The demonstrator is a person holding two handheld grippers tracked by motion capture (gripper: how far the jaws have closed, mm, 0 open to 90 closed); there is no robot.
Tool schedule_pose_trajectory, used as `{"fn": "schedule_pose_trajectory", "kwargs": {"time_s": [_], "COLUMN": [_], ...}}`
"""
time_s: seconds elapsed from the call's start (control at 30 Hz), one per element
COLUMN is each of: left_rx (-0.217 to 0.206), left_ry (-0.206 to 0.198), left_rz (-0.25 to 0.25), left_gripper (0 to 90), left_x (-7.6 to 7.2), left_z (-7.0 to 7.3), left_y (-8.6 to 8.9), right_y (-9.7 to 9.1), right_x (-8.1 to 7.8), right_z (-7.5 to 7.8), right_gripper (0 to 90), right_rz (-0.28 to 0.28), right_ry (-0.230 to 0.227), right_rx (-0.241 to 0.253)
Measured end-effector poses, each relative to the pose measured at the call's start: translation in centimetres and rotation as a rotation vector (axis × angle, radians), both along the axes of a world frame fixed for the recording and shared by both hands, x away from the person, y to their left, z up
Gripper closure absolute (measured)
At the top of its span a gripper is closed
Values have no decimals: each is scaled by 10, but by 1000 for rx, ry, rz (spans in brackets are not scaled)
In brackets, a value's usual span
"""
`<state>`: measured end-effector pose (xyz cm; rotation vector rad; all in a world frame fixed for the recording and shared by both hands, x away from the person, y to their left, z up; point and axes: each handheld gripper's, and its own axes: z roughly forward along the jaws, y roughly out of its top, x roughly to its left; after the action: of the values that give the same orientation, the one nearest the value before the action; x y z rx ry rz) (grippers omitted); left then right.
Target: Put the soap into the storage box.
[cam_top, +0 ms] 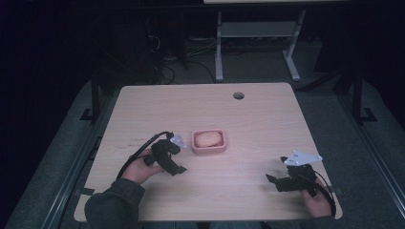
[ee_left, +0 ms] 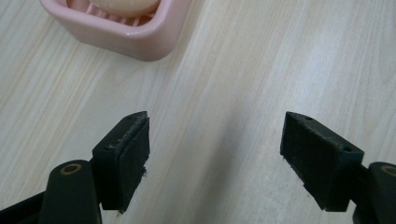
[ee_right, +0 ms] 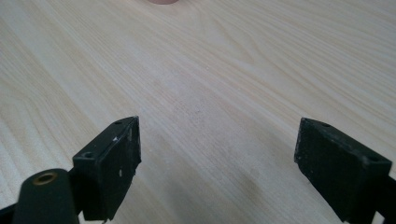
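A pink soap dish (cam_top: 208, 141) sits near the middle of the wooden table (cam_top: 248, 119), with a pale peach soap bar (cam_top: 208, 138) lying in it. The dish (ee_left: 122, 32) and its soap bar (ee_left: 125, 5) appear at the top left of the left gripper view. My left gripper (cam_top: 177, 168) is just left of and below the dish, open, nothing between its jaws (ee_left: 215, 158). My right gripper (cam_top: 273, 180) rests near the table's front right, also open and empty (ee_right: 217, 168). A sliver of the dish (ee_right: 163, 1) peeks in at the top edge of the right gripper view.
A round cable hole (cam_top: 238, 95) lies near the table's far edge. Beyond the table stand white desk legs (cam_top: 219, 47) and loose cables on a dark floor. Bare wood stretches between the two grippers.
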<state>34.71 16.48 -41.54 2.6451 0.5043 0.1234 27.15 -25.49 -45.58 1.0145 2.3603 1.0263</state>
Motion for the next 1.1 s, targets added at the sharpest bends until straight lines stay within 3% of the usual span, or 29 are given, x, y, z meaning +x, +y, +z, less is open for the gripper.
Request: {"fn": "schedule_pose_trajectory", "kwargs": {"time_s": [1.1], "left_rx": [-4], "left_ry": [-17], "left_rz": [27], "left_gripper": [238], "left_x": [-28], "left_z": [-5], "left_y": [42], "right_y": [-1], "right_x": [0], "right_z": [-1], "right_gripper": [141], "right_rz": [-26], "right_ry": [8], "right_rx": [-2]}}
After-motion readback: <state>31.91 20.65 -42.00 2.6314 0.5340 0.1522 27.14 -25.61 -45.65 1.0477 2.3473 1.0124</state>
